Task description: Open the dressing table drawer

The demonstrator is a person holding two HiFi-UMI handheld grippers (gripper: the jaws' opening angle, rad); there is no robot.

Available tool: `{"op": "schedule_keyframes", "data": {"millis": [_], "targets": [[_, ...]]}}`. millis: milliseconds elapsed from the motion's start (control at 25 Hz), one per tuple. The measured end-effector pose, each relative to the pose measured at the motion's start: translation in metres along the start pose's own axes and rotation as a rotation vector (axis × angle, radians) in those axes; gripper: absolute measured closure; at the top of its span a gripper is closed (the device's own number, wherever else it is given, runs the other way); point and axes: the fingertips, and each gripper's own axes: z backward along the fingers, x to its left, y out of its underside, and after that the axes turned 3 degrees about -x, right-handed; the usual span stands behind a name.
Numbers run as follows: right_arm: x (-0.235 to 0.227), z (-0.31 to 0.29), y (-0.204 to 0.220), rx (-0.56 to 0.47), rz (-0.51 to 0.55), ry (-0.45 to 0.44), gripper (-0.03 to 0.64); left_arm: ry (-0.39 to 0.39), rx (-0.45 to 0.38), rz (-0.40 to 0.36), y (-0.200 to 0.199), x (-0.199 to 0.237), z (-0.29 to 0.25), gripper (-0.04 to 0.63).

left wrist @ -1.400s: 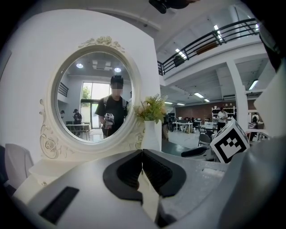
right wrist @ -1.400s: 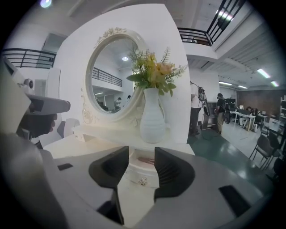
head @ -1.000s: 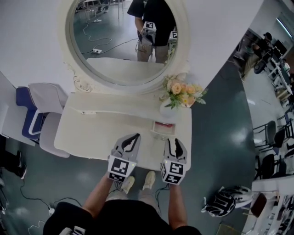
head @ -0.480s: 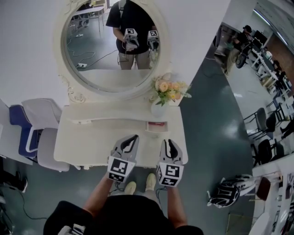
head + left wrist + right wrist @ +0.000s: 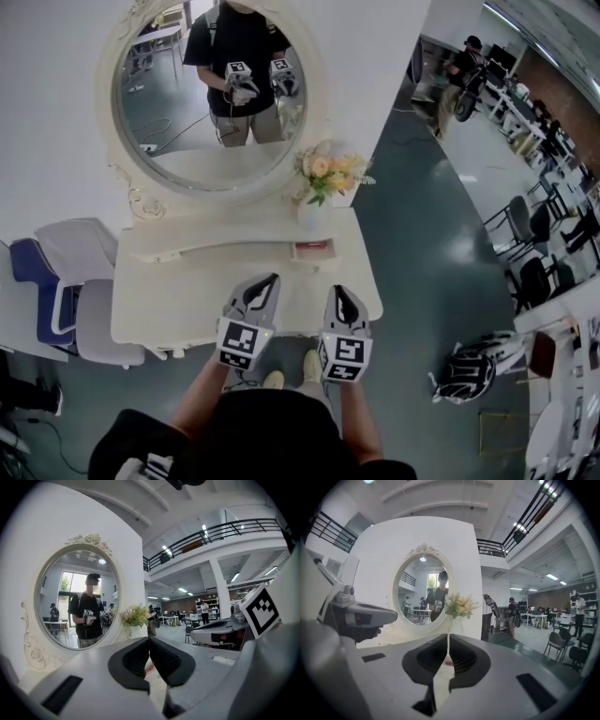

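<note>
The white dressing table (image 5: 169,300) stands below a round mirror (image 5: 211,94). Its small drawer (image 5: 312,249), on the raised back shelf, is pulled out and shows a red thing inside. Both grippers hover over the table's front edge, a short way back from the drawer. My left gripper (image 5: 271,279) (image 5: 149,641) is shut and empty. My right gripper (image 5: 337,292) (image 5: 448,641) has just been closing with nothing between its jaws. Its pads now meet, and it points at the drawer, whose red inside (image 5: 446,662) shows beyond them.
A vase of flowers (image 5: 323,178) stands on the shelf right of the mirror, close behind the drawer. Chairs (image 5: 56,281) crowd the table's left end. A striped bag or helmet (image 5: 473,370) lies on the floor at the right. My feet (image 5: 309,361) are under the table's front.
Both grippers have drawn back from the drawer toward the table's front edge and risen. The right jaws went from wide open to shut. The table sits farther off in view.
</note>
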Motion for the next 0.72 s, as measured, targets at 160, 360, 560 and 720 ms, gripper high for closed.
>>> {"op": "schedule_keyframes", "data": {"millis": [160, 360, 560, 720], "targets": [[-0.0021, 0.0057, 0.0106, 0.024, 0.001, 0.015, 0.617, 0.017, 0.008, 0.003, 0.0051, -0.0018, -0.0005, 0.591], [-0.0054, 0.0080, 0.0092, 0.022, -0.006, 0.022, 0.618, 0.028, 0.009, 0.006, 0.0060, -0.0039, -0.0021, 0.591], [-0.0072, 0.0060, 0.0069, 0.022, 0.000, 0.025, 0.618, 0.031, 0.010, 0.008, 0.0071, -0.0043, -0.0046, 0.591], [-0.0083, 0.0048, 0.0087, 0.024, -0.007, 0.019, 0.618, 0.028, 0.012, 0.008, 0.0065, -0.0051, -0.0062, 0.591]]}}
